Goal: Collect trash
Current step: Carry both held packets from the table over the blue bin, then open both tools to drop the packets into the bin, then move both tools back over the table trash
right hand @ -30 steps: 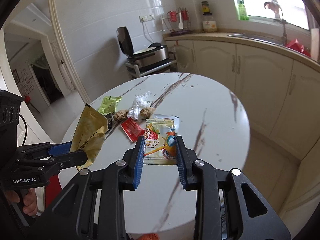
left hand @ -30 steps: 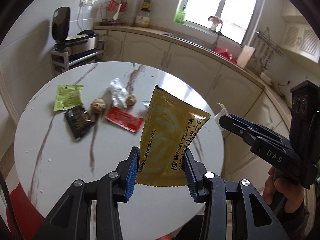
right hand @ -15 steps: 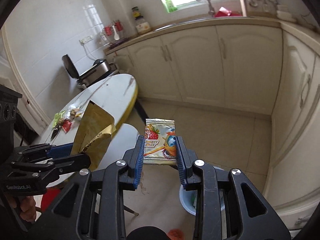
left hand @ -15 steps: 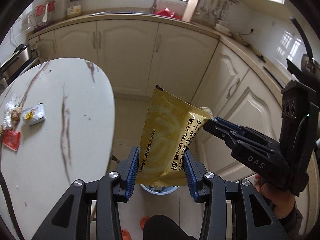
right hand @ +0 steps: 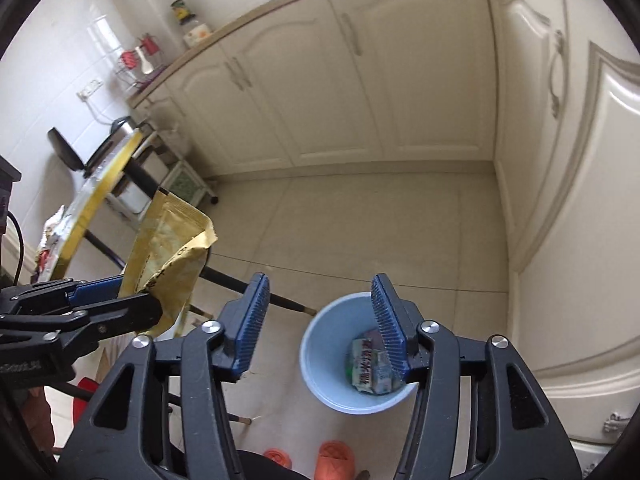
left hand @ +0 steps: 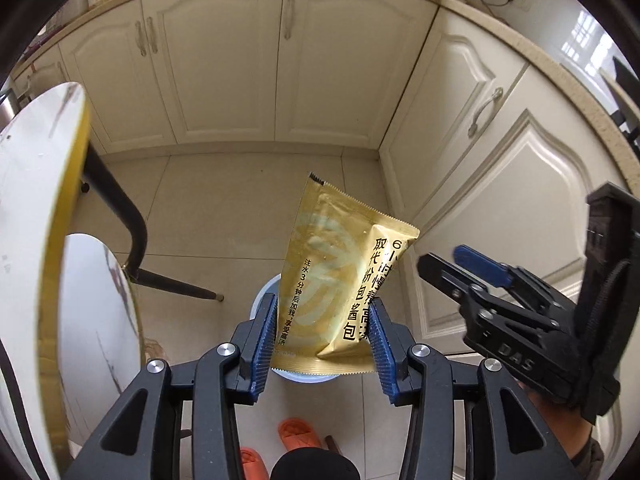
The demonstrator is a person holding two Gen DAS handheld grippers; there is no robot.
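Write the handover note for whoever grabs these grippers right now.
Left gripper: holds the gold sauce packet above the blue bin, jaws starting to open.
Right gripper: over the bin, jaws opening, nothing between them.
Done: a colourful wrapper lies in the bin.
Left: drop the gold packet, then fetch the wrappers on the table.

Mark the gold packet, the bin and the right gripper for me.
gold packet [left hand: 332, 280], left wrist view, on its printed front.
bin [right hand: 320, 356], right wrist view, on the inner wall at its left side.
right gripper [right hand: 320, 320], right wrist view, midway between its opening fingertips, nothing between them.
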